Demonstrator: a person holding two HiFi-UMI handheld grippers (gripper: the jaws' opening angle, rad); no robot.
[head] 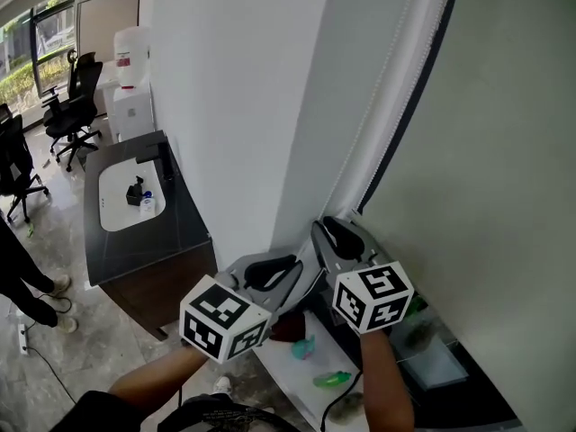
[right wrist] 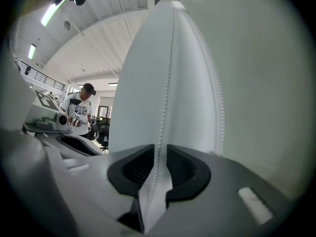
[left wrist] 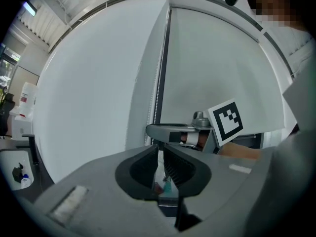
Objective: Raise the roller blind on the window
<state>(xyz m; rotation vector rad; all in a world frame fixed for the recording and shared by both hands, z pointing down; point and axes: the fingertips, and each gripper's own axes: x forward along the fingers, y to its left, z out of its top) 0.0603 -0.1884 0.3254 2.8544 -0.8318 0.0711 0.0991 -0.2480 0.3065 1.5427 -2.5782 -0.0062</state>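
The pale roller blind (head: 486, 133) hangs over the window on the right, and its white bead chain (head: 378, 106) runs down the dark frame beside a white pillar (head: 234, 106). Both grippers sit low on the chain. My left gripper (head: 281, 274) is the lower one; in the left gripper view the chain (left wrist: 157, 93) passes through the narrow gap of my left gripper (left wrist: 161, 151), whose pads stand apart from it. My right gripper (head: 340, 238) is just above. Its own view shows one chain strand (right wrist: 170, 73) running between the parted jaws of my right gripper (right wrist: 160, 149), untouched; the other strand (right wrist: 216, 93) hangs free.
A dark desk (head: 135, 241) with a white mat stands left of the pillar, with a water dispenser (head: 133, 79) and office chairs (head: 72, 97) behind it. A person's legs (head: 18, 277) show at the far left. Under the grippers a white ledge (head: 301, 367) carries small teal and green objects.
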